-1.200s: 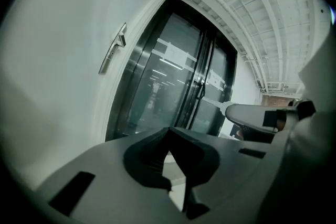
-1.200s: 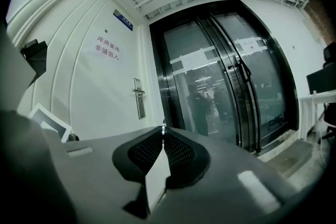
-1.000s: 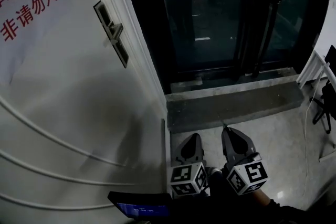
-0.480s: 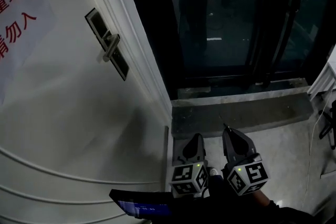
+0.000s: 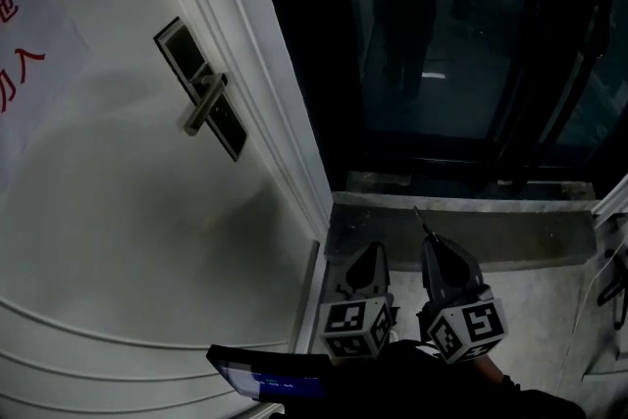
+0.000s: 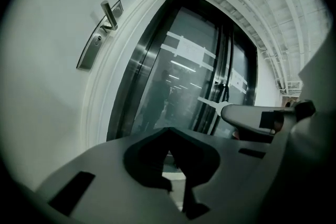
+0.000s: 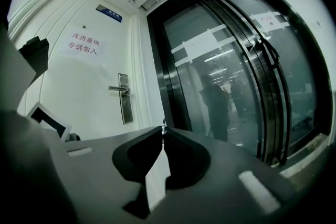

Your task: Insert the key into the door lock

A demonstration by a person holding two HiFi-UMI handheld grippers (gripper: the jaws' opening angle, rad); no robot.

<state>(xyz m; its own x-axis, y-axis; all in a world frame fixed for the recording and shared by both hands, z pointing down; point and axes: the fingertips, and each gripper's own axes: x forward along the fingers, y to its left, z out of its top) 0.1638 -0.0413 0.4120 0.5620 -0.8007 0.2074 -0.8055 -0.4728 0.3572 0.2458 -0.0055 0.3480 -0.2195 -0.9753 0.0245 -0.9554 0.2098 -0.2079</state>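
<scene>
Barely begun: the right gripper (image 5: 433,242) pinches the key (image 5: 420,217) at lower centre, well apart from the door lock (image 5: 227,122) at upper left. The left gripper (image 5: 370,255) beside it is pressed together on nothing.

Left: door lock (image 5: 201,103) on door (image 5: 147,250); right: glass doors (image 5: 461,44)

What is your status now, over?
Left hand-held gripper shut, empty. Right hand-held gripper shut on key. Door lock not reached, ahead left. Nothing in the way.
</scene>
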